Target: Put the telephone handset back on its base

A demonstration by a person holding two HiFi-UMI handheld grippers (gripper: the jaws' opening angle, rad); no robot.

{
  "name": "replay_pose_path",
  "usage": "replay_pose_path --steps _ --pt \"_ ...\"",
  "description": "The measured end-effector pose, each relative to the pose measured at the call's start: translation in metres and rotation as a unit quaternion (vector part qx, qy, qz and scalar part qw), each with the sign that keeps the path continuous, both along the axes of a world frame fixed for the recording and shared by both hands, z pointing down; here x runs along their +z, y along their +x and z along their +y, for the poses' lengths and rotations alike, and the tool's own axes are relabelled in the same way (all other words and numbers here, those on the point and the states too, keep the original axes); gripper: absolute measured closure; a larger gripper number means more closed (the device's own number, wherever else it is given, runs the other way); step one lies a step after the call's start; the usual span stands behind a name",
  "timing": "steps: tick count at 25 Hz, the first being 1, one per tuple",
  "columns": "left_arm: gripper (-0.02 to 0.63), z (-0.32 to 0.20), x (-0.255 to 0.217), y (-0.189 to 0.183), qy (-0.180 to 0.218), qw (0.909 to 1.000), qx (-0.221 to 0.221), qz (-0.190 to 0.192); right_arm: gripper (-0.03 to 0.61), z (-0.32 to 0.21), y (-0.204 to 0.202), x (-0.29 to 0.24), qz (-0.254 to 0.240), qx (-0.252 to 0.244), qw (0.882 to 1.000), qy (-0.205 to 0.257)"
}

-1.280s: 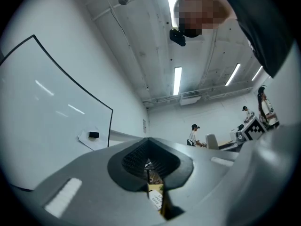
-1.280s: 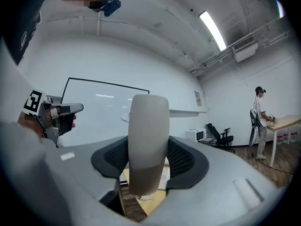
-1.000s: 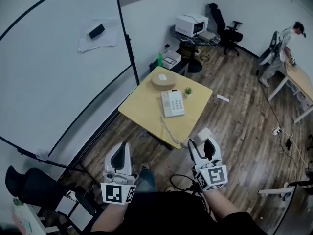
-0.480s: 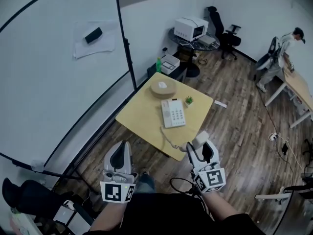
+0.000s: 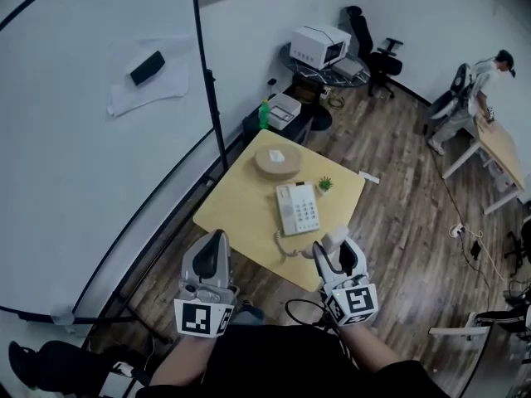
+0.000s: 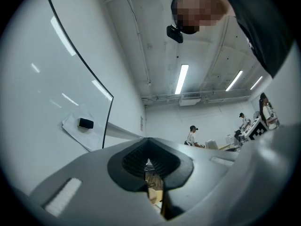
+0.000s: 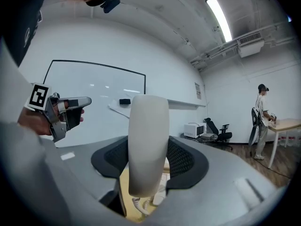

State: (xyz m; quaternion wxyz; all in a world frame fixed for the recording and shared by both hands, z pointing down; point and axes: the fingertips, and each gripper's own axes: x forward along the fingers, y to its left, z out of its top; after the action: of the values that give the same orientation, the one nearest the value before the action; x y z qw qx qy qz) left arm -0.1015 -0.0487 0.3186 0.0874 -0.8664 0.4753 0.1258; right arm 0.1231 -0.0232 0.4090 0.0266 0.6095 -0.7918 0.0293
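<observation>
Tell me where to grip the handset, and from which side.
Grip the handset at its straight middle, pads on its two long sides, as the right claw does now. That stretch is narrow and even, leaving both ends free. Come in crosswise, above the cord at its lower end.

We note bright, even, cool light from ceiling strip lights (image 6: pixel 182 78). Pale streak reflections on whiteboard (image 6: pixel 42 93). Shadows soft. Heavy fisheye bending, dark vignette at edges. Near lens, telephone handset (image 7: pixel 148 145) slightly soft.
</observation>
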Motion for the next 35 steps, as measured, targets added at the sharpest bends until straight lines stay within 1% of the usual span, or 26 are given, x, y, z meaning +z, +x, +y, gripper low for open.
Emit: replay_pose_path --steps 4,9,15,20,25,30,35 --pt "0.614 -0.041 -0.001 -0.008 0.001 0.9997 0.022 0.006 0.339 -0.034 -0.01 0.004 0.009 0.021 1.0 -0.015" --pt "0.614 -0.083 0.007 -0.009 -0.007 0.9988 0.049 0.002 0.339 -0.071 -0.013 0.009 0.017 0.046 0.998 -0.028" --pt "0.614 -0.116 0.025 -0.002 -0.021 0.9978 0.061 0.011 0.339 -0.115 -0.01 0.031 0.028 0.048 0.997 -0.056" --pt "0.614 -0.126 0.039 0.014 -0.034 0.9977 0.058 0.007 0.339 -0.149 0.004 0.059 0.021 0.041 0.995 -0.093" --pt "0.614 -0.13 0.049 0.024 -0.052 0.9975 0.047 0.007 0.339 -0.186 0.016 0.093 0.034 0.031 0.99 -0.135" --pt "0.614 -0.133 0.067 0.028 -0.07 0.9968 0.038 0.002 0.339 -0.222 0.021 0.14 0.045 0.023 0.981 -0.186" --pt "0.614 -0.139 0.086 0.022 -0.088 0.9958 0.024 0.001 0.339 -0.247 0.017 0.186 0.062 0.015 0.971 -0.23"
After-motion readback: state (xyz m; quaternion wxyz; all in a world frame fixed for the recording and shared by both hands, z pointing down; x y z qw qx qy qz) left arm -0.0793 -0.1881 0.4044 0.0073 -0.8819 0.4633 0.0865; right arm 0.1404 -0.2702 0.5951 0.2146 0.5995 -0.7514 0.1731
